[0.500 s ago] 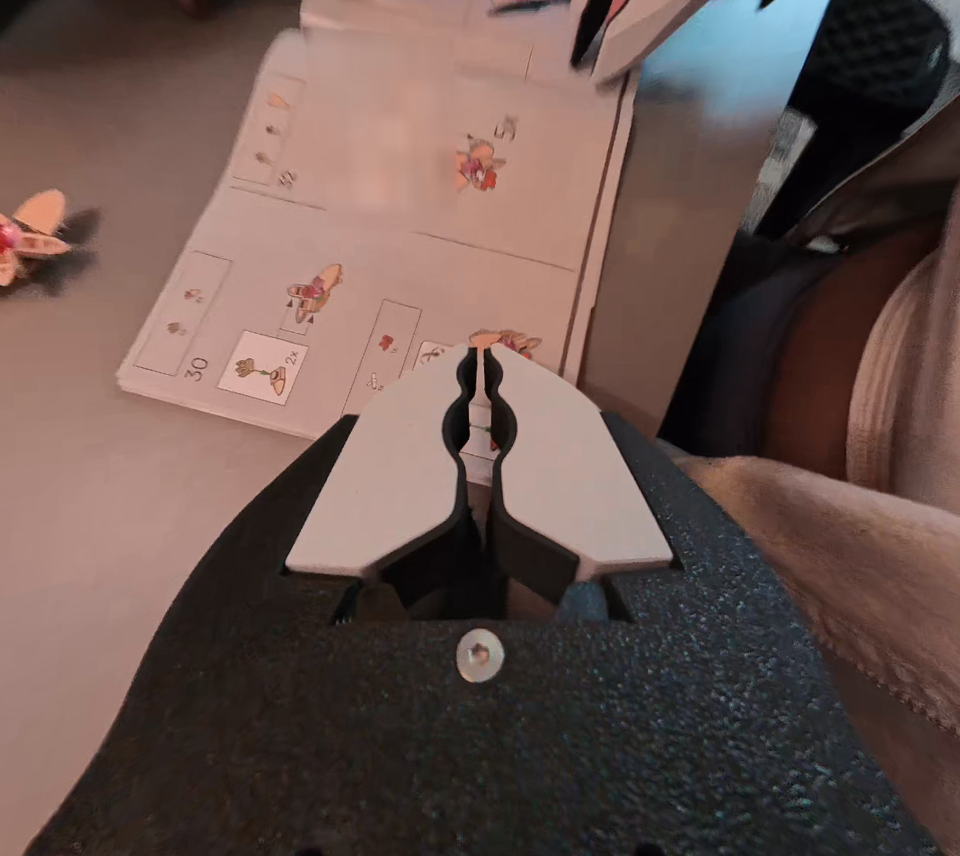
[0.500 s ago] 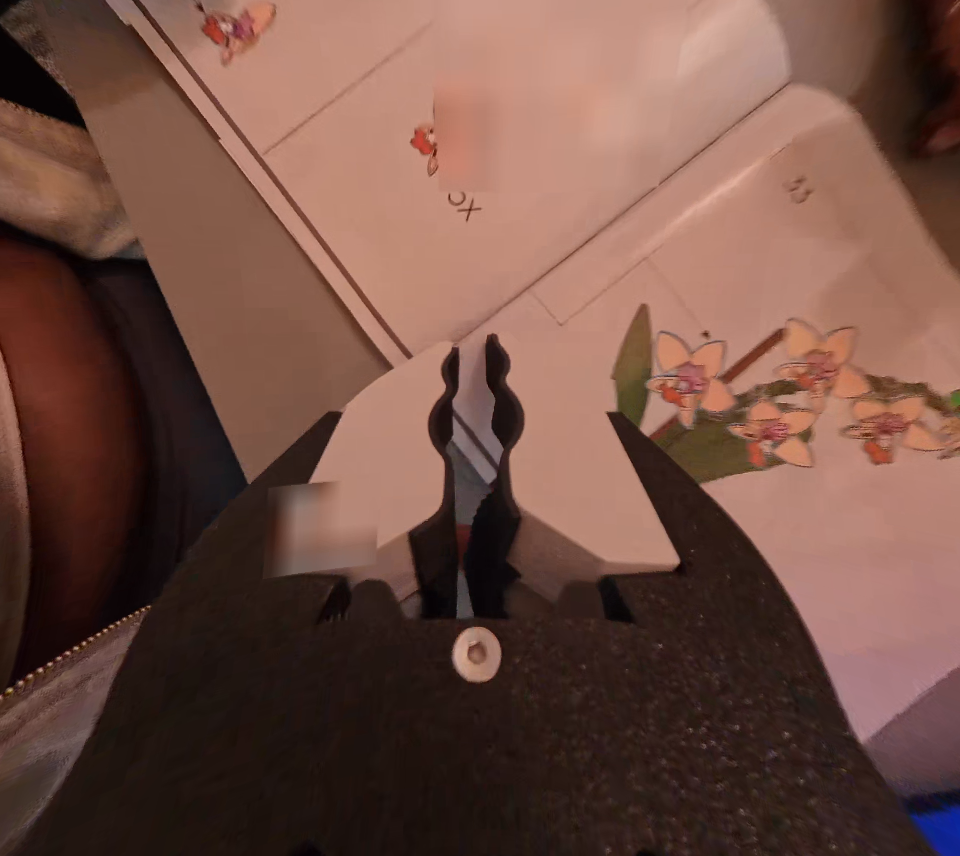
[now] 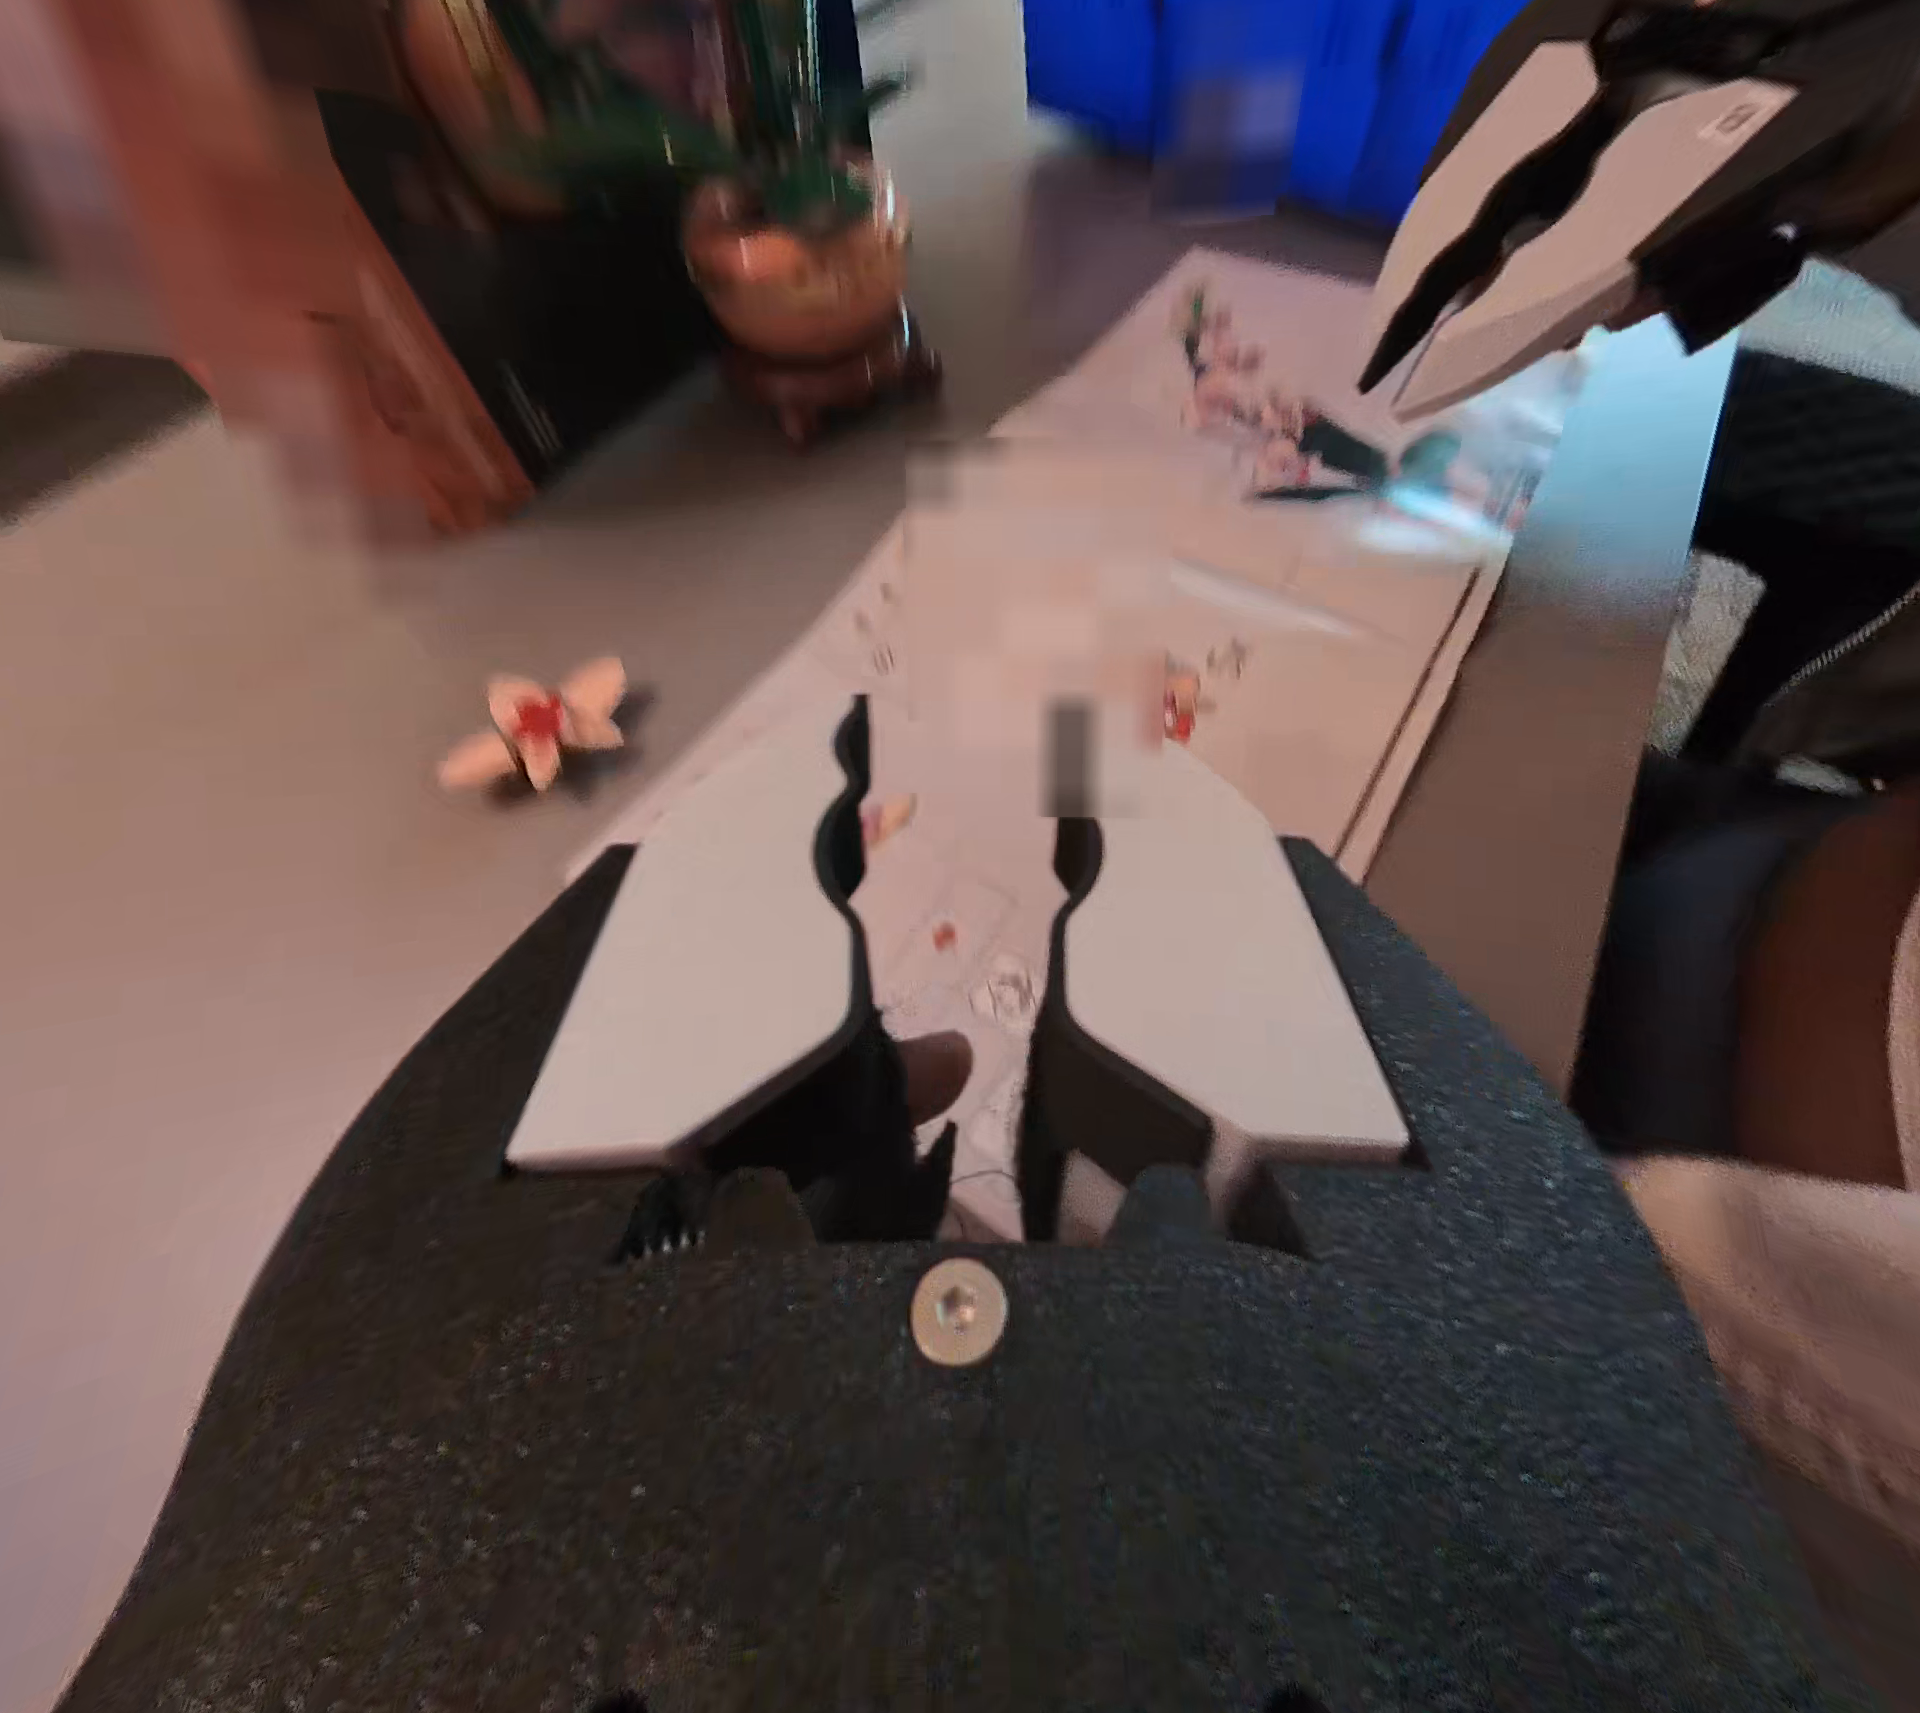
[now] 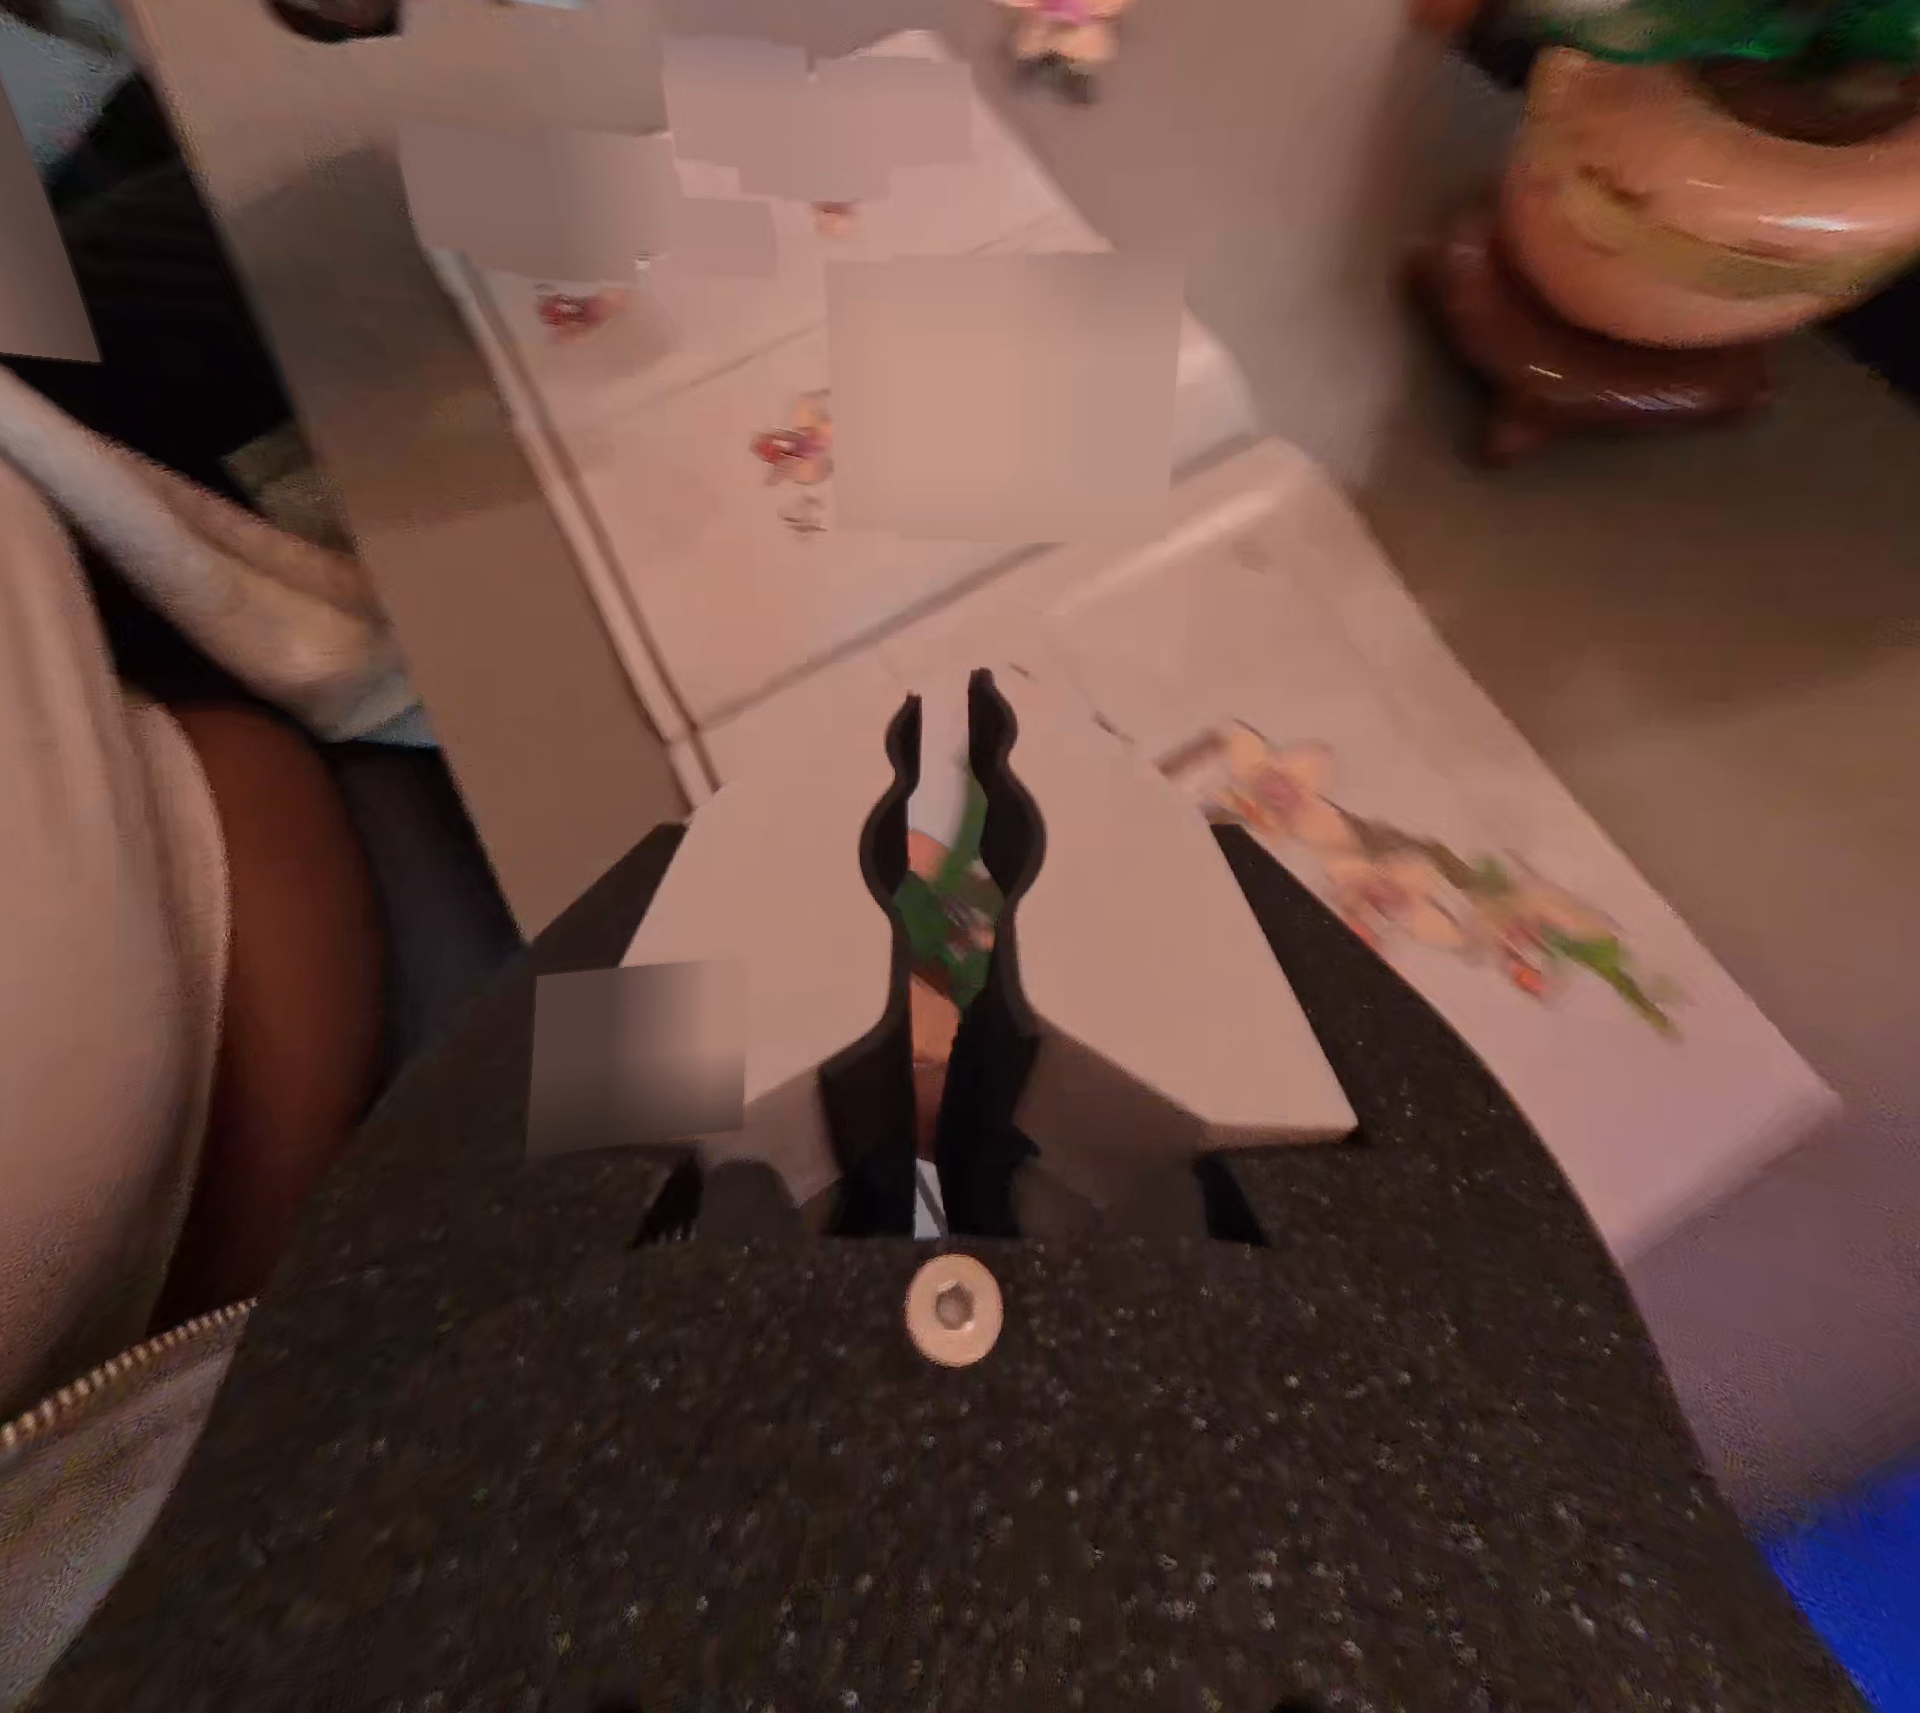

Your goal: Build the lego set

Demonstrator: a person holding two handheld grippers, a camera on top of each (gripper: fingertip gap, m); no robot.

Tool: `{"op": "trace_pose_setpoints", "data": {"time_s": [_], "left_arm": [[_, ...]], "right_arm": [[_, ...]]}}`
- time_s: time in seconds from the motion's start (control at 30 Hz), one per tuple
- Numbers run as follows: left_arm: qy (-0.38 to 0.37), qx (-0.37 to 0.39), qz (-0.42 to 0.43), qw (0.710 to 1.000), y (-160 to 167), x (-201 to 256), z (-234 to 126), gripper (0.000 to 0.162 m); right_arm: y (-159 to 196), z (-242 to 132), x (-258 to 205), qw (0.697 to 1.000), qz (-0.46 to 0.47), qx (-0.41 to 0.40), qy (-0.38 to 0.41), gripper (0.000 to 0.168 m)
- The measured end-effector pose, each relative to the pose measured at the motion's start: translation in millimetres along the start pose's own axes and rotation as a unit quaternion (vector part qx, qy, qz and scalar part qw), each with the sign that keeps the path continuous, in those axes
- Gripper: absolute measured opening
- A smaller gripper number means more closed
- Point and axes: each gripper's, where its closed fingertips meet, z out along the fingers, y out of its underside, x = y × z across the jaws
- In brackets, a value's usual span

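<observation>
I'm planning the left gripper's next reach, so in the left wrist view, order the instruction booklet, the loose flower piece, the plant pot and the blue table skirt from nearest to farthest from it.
1. Instruction booklet: directly under and ahead of the left gripper.
2. Flower piece: on the table, ahead left.
3. Plant pot: farther back, slightly left.
4. Blue table skirt: background, upper right.

Left tool [image 3: 961,790] spread apart, empty, above the open booklet [image 3: 1060,614]. Flower piece [image 3: 540,728] on surface [image 3: 260,780] to its left. Right tool [image 3: 1392,375] ahead right, slightly parted.
</observation>
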Motion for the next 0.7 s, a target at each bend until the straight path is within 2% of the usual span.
{"op": "trace_pose_setpoints", "data": {"time_s": [0.07, 0.1, 0.2, 0.3, 0.43, 0.5, 0.6, 0.7], "left_arm": [[0.013, -0.015, 0.02, 1.0, 1, 4, 11, 0.047], [0.019, -0.046, 0.033, 0.998, 9, 6, 18, 0.046], [0.03, -0.11, 0.085, 0.99, 27, 12, 32, 0.019], [0.038, -0.09, 0.082, 0.992, 19, 16, 36, 0.013], [-0.07, 0.001, 0.095, 0.993, -25, -17, 21, 0.007], [-0.088, 0.022, 0.089, 0.992, -38, -26, 13, 0.005], [-0.035, -0.035, 0.051, 0.997, -20, -20, 17, 0.005], [-0.029, -0.083, 0.045, 0.995, 8, -21, 27, 0.006]], "right_arm": [[17, -17, 14, 0.999, 0.018, -0.045, 0.025, 0.013], [31, -22, 16, 0.996, 0.023, -0.085, 0.03, 0.017], [62, -27, 21, 0.985, 0.017, -0.164, 0.053, 0.023], [59, -25, 25, 0.987, 0.022, -0.146, 0.061, 0.023], [17, -29, 41, 0.993, 0.0, -0.051, 0.108, 0.016], [0, -31, 48, 0.991, -0.019, -0.015, 0.134, 0.014], [5, -22, 52, 0.99, -0.018, -0.039, 0.132, 0.015], [17, -10, 57, 0.99, 0.0, -0.058, 0.128, 0.021]]}}
